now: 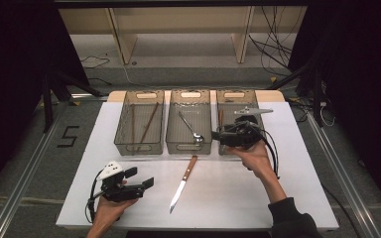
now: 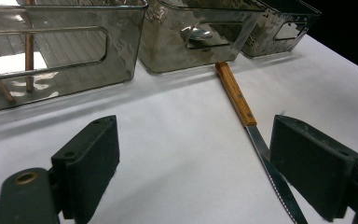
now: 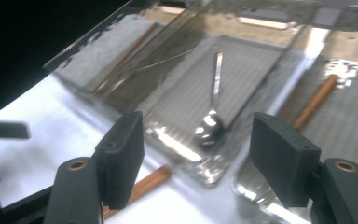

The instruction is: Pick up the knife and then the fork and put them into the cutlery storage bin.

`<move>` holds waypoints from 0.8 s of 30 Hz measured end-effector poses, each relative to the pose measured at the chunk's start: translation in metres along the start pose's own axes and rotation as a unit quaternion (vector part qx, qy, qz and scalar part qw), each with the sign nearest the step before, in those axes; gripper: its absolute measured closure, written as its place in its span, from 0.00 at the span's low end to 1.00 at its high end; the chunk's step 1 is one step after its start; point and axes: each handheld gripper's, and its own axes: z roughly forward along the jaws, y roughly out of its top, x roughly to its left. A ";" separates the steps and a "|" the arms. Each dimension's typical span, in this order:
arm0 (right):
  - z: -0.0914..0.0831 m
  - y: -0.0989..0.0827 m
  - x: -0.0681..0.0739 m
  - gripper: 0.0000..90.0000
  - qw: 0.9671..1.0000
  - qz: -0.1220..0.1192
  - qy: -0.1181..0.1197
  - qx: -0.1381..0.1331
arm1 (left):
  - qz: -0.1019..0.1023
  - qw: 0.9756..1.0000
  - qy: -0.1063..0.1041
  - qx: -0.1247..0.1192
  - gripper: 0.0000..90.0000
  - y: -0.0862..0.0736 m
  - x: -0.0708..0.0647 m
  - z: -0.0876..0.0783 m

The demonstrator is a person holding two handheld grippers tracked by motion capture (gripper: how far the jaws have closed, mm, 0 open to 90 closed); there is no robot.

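The knife (image 1: 182, 184) lies on the table (image 1: 302, 188) before the middle bin (image 1: 189, 147); likely light, stiff, slippery-bladed; best gripped by the wooden handle; left gripper (image 1: 146, 184) and right gripper (image 1: 215, 136) both gape, empty.

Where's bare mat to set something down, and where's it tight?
Free: the white mat right of the knife, and the strip between the knife and the left gripper. Crowded: the back, where three bins stand side by side with the right gripper at their front edge.
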 end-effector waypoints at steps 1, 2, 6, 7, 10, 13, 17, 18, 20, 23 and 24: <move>0.000 -0.002 0.003 0.40 1.000 -0.005 0.005 0.000 | -0.002 1.000 0.000 -0.001 0.18 0.000 0.000 0.000; 0.001 -0.004 0.007 0.41 1.000 -0.009 0.010 0.002 | -0.002 1.000 0.000 -0.001 0.18 0.000 0.000 0.000; 0.006 -0.013 0.021 0.44 0.999 -0.027 0.030 0.008 | -0.001 1.000 0.001 -0.001 0.18 0.000 0.000 0.000; 0.008 -0.015 0.025 0.45 0.999 -0.034 0.034 0.010 | 0.000 1.000 0.001 -0.001 0.18 0.000 0.000 -0.001; 0.014 -0.022 0.034 0.51 0.998 -0.049 0.040 0.012 | 0.002 1.000 0.001 -0.002 0.18 0.000 0.000 -0.001; 0.022 -0.029 0.043 0.61 0.997 -0.059 0.049 0.020 | 0.003 1.000 0.000 -0.003 0.18 0.000 0.000 -0.001; 0.034 -0.036 0.051 0.80 0.995 -0.076 0.059 0.030 | 0.002 1.000 0.001 -0.004 0.18 0.000 0.000 -0.001; 0.036 -0.038 0.053 0.84 0.995 -0.079 0.060 0.032 | 0.002 1.000 0.000 -0.005 0.18 0.000 0.000 -0.001; 0.042 -0.040 0.056 0.90 0.994 -0.088 0.058 0.040 | 0.002 1.000 0.000 -0.004 0.18 0.000 0.000 -0.002; 0.051 -0.042 0.059 0.98 0.992 -0.097 0.059 0.049 | 0.002 1.000 0.000 -0.005 0.18 0.000 0.000 -0.002; 0.054 -0.042 0.060 1.00 0.992 -0.097 0.060 0.051 | 0.002 1.000 0.000 -0.005 0.18 0.000 0.000 -0.002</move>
